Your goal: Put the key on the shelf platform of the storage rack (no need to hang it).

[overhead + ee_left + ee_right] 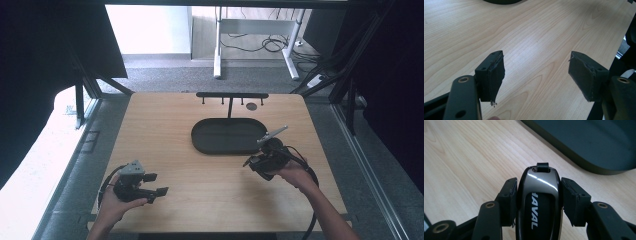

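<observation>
A glossy black car key fob (540, 195) with white "HAVAL" lettering and a small loop at its tip sits between the pads of my right gripper (539, 182), which is shut on its sides. In the high view the right gripper (252, 162) hovers just off the right front rim of a black oval tray (200, 142). The tray's dark wall (584, 162) lies close ahead of the fob. My left gripper (156, 184) rests near the table's front left, jaws open and empty. In the left gripper view its pads (495, 75) stand wide apart over bare wood.
A black bar with several small hooks (231, 95) stands on a post behind the tray. A small dark round spot (251, 106) lies near it. The wooden table (160, 125) ends close to my left hand. Black frame posts flank both sides.
</observation>
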The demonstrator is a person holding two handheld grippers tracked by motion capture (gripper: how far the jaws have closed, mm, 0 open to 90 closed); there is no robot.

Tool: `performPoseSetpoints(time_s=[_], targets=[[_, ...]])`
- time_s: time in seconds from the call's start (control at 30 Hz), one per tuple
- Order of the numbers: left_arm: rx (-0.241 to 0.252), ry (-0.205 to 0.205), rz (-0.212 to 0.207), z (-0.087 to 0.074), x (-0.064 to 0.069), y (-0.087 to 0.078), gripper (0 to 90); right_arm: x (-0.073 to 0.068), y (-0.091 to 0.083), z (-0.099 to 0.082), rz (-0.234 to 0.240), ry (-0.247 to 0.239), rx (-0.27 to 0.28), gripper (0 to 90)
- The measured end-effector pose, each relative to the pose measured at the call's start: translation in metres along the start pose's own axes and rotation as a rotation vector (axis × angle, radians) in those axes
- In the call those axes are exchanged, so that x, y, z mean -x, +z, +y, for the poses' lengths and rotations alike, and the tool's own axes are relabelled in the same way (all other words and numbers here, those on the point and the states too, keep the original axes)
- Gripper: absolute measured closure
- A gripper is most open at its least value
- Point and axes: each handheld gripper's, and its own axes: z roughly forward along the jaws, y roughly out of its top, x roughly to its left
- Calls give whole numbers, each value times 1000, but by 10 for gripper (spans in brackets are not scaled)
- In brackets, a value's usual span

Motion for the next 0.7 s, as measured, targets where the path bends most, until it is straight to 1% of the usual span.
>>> performPoseSetpoints(time_s=[0.13,0.2,0.23,0.33,0.47,0.6,0.7], targets=[[-4,0,-2,0,0,1,296,1,-1,8,1,-7,1,501],[-4,1,-3,0,0,1,295,1,-2,8,0,-6,5,501],[-3,0,-1,0,0,1,296,2,-1,12,5,-4,4,501],[-2,0,0,-1,-1,0,295,2,-1,16,-5,-13,2,501],[-3,0,-1,0,-1,0,295,2,-1,21,-5,-19,3,501],[-3,0,-1,-1,-1,0,295,3,-1,25,1,-10,16,501],[-4,-2,-1,-1,-1,0,295,3,0,27,-4,-19,6,501]])
